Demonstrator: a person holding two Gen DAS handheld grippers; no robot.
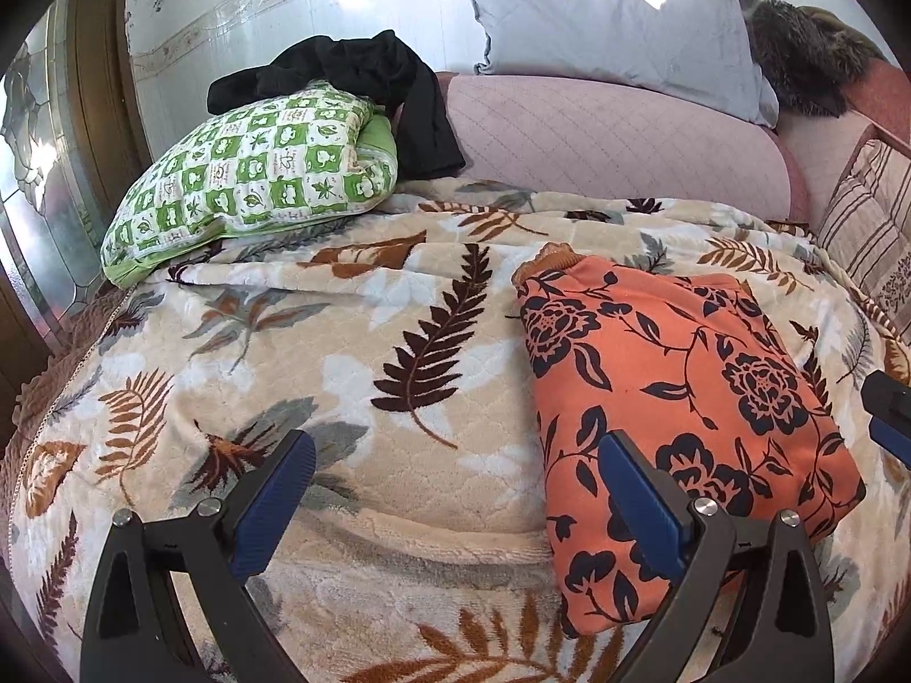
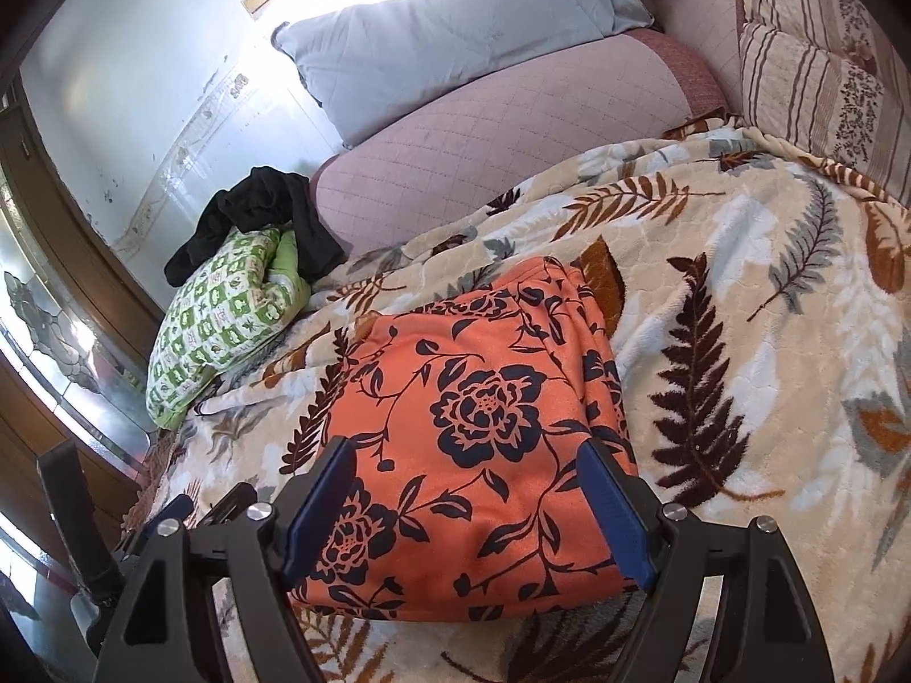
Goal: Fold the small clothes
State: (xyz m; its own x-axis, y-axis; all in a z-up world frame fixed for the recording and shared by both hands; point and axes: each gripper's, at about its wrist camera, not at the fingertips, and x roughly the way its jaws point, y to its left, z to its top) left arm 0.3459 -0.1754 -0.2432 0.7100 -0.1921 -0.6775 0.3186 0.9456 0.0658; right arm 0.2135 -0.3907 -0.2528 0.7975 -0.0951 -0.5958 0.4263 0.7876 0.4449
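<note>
Far left, a green checked pillow [image 1: 250, 171] lies at the blanket's edge with a black garment [image 1: 364, 79] heaped on it. My left gripper [image 1: 455, 489] hangs over the leaf-patterned blanket [image 1: 353, 307], jaws spread wide with nothing between them. To its right, the folded orange floral garment [image 1: 683, 398] lies flat on the blanket. My right gripper [image 2: 464, 489] hovers over the garment's near end, jaws spread, pads [image 2: 319, 506] not pressing the cloth. Beyond, a pink quilted cushion [image 2: 512, 131] and striped pillows [image 2: 820, 85].

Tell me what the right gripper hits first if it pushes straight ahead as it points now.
Most likely the folded orange floral garment: the right gripper, jaws open, points down at it, with the leaf-print blanket beneath. Depth is uncertain.
</note>
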